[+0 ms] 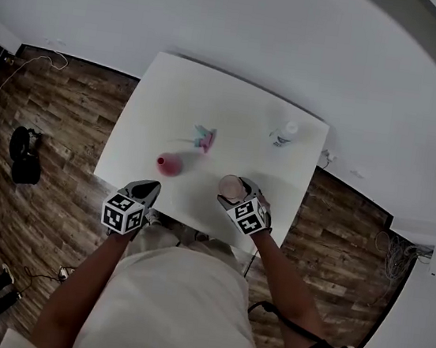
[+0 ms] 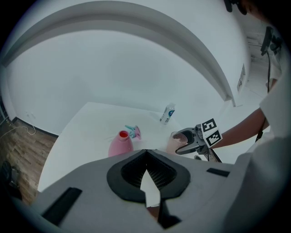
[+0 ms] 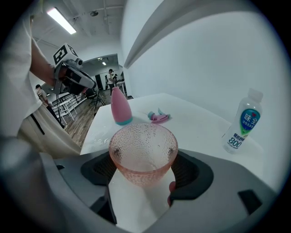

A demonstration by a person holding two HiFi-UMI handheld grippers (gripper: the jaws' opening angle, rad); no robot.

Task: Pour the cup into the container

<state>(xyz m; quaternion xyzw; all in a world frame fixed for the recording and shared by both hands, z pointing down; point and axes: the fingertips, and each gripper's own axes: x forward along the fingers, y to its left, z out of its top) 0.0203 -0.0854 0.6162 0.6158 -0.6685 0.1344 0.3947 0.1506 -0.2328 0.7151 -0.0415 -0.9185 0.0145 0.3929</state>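
Holding a pink dimpled cup (image 3: 142,152) upright in the right gripper (image 1: 240,198), jaws pressed against its lower wall on both sides, over the near edge of the white table (image 1: 212,97); cannot tell whether resting on the top or raised just off it, nor whether anything lies inside. Carrying nothing in the left gripper (image 2: 146,166), jaws drawn together to meet at the tips, with only a sliver of tabletop visible behind them; hovering by the table's near left edge, level with the right gripper and well apart from it. Just beyond, standing upright with an uncapped red mouth, a pink bottle (image 1: 169,164), the container, left of the cup and apart from it. Farther in, near that bottle, lying on its side, a teal-and-pink spray head (image 1: 204,137). Farthest, toward the right rear corner, standing upright, a clear water bottle (image 1: 285,133) with white cap and blue-green label. Around the table, brown wood floor (image 1: 54,148).
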